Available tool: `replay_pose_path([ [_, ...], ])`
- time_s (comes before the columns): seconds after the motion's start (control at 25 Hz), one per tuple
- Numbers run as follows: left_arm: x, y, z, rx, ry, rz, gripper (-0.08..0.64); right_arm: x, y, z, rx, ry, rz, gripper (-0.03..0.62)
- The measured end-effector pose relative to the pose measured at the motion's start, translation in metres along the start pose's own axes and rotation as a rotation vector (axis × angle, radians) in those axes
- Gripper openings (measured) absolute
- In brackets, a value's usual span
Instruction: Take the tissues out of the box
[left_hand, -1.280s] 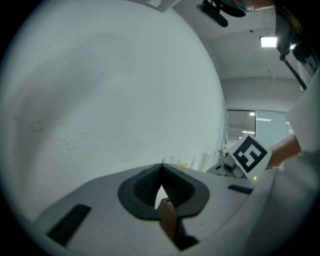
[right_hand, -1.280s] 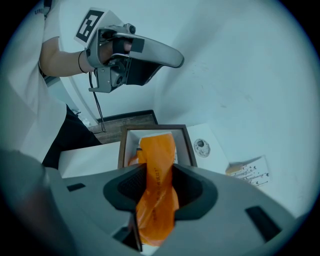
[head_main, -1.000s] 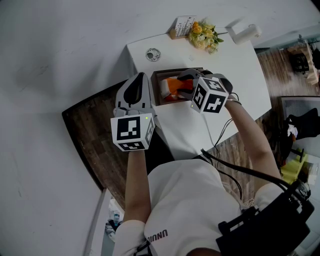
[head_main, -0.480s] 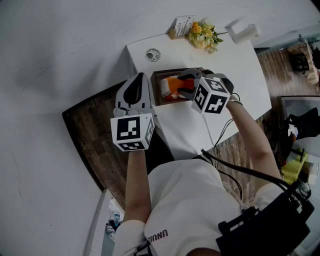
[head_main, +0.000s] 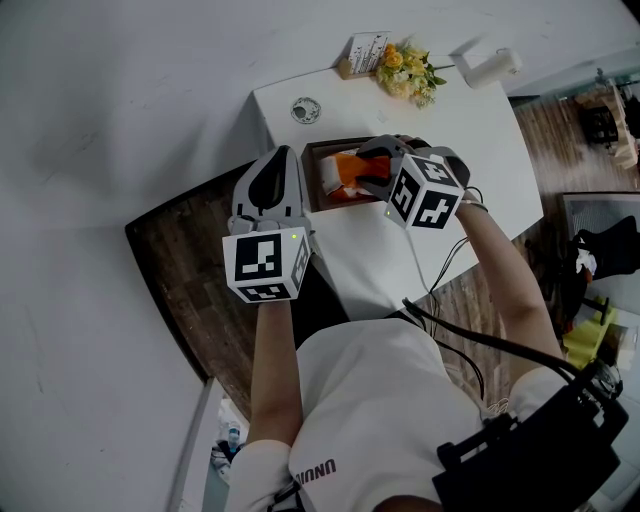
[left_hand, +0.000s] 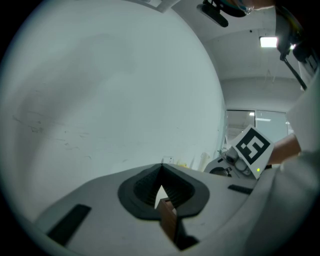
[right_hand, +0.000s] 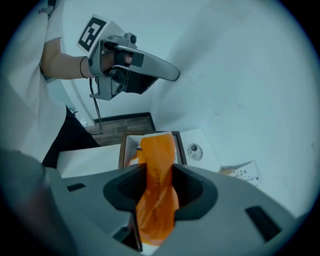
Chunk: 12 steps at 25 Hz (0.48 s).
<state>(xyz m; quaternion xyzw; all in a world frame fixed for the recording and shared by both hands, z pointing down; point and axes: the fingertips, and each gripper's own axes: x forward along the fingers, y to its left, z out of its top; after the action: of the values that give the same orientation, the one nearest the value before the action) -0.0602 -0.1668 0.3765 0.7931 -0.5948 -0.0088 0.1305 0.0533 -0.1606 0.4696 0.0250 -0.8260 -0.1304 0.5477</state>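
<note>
The one table (head_main: 480, 150) fills the head view from 12 to 3 o'clock. One brown box (head_main: 330, 144) sits open at the table's 9 o'clock side. There are two grippers. The right gripper (head_main: 375, 170) reaches in from the box's 4 o'clock, its jaws partly closed and pressing on the one orange tissue pack (right_hand: 157, 150). The pack slants up out of the box, with its far end over the opening. The left gripper (head_main: 268, 185) hangs at the box's 8 o'clock, off the table, with its jaws together and nothing between them. Something white lies in the box at the pack's 9 o'clock; whether it is a second pack cannot be told.

The step looks to be the lift-out. Next would be raising the pack clear of the rim and setting it on the table.
</note>
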Motion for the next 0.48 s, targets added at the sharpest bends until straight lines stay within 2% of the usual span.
replay_pose_path([
  [0.48, 0.0011, -0.0005, -0.0003, 0.001, 0.001, -0.004, 0.014, -0.0054, -0.0022, 0.0015, 0.001, -0.01, -0.017, 0.163],
])
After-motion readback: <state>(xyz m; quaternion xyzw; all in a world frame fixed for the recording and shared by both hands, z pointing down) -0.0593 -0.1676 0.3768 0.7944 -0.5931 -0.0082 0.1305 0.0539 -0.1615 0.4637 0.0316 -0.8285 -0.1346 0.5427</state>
